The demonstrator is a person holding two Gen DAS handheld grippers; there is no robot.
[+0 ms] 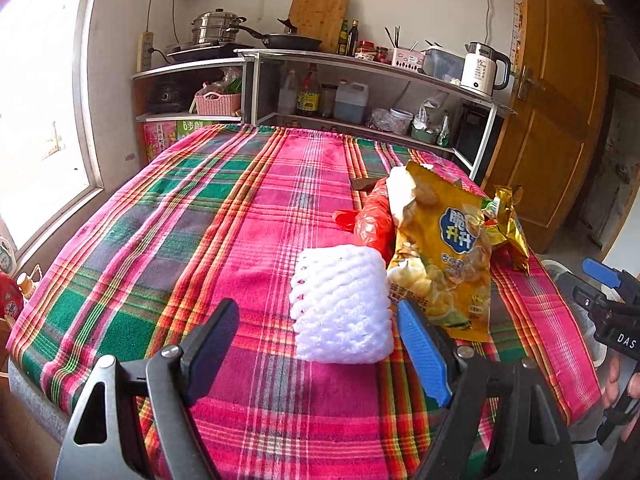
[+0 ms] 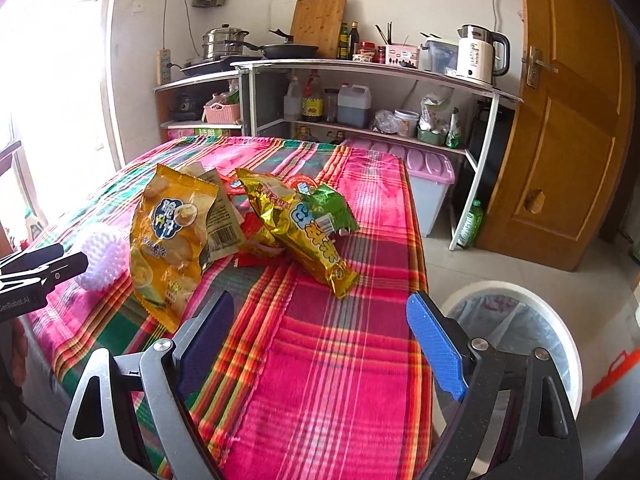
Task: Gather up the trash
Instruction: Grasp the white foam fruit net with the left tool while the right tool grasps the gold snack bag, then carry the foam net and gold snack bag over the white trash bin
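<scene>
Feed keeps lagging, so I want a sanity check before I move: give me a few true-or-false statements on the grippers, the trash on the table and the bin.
1. Both the left gripper and the right gripper are open and empty. True.
2. The white foam net lies in front of the left gripper. True.
3. The yellow chip bag is already in the bin. False: it lies on the table.
4. The lined bin stands on the table. False: it stands on the floor beside the table.
</scene>
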